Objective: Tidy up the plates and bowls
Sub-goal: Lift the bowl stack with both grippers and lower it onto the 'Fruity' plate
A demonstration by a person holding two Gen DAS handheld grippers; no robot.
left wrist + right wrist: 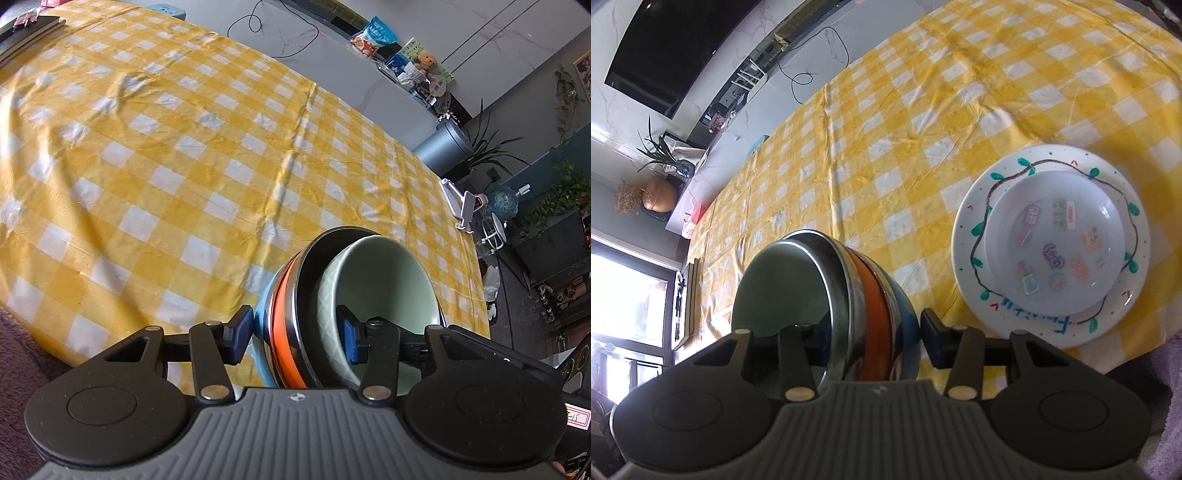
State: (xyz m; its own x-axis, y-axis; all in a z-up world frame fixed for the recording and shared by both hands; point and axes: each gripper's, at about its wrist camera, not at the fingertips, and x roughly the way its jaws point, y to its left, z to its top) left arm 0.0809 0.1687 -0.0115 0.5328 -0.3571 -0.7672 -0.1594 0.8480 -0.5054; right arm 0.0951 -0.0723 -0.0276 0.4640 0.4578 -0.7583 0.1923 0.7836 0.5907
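A nested stack of bowls is held tipped on its side over the yellow checked tablecloth [166, 147]: a pale green bowl [384, 280] innermost, then a steel bowl [328, 243], an orange one [286, 325] and a blue one [264, 314]. My left gripper [295, 338] is shut on the stack's rim, one finger inside the green bowl. My right gripper [864, 339] is shut on the same stack [849, 295] from the other side. On the cloth to the right lies a white plate with a green leaf border [975, 221], with a smaller white sticker-patterned plate [1056, 236] on it.
Dark notebooks [26, 29] lie at the table's far left corner. A white clamp stand [458, 203] sits at the table's right edge. A purple fuzzy cover [1167, 369] lies at the near edge. Cabinets, plants and a TV stand beyond the table.
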